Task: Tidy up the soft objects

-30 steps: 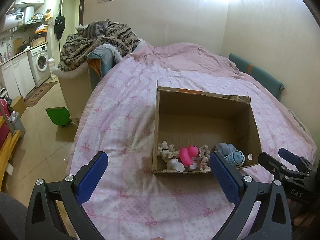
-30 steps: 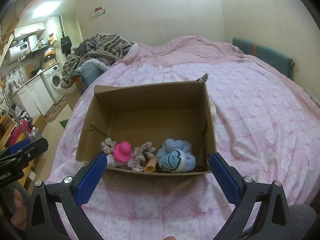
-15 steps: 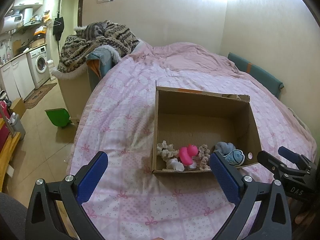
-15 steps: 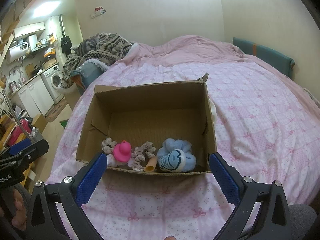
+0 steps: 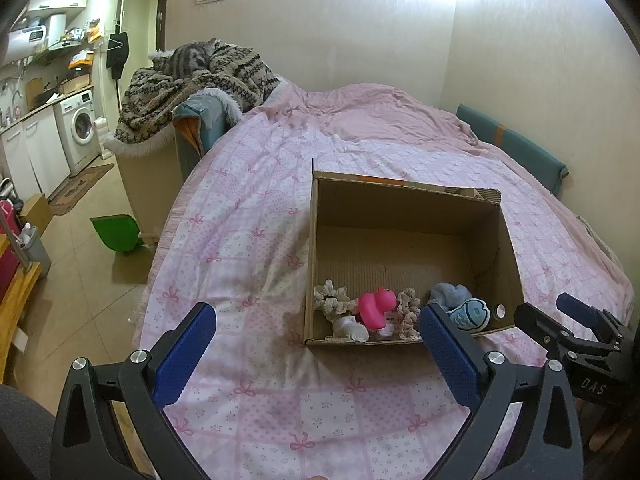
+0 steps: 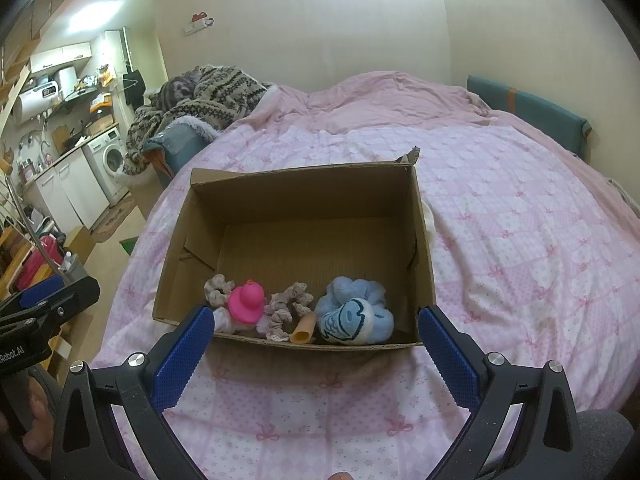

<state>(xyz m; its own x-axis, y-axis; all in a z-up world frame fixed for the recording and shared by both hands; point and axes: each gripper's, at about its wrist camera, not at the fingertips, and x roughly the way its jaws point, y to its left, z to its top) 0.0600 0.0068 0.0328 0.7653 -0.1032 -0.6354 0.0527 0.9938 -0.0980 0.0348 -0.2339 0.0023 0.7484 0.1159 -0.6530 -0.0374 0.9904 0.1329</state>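
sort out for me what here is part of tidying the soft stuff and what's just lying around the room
Part of the job: cardboard box, pink duck, blue plush, scrunchies, left gripper and right gripper, both open and empty.

Just lying about: patterned blanket, green dustpan, washing machine, pink bedspread.

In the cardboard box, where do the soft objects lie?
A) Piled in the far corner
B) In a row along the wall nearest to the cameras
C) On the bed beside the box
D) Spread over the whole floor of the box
B: the pink duck, the scrunchies and the blue plush line the near wall of the cardboard box, and the far part of its floor is bare.
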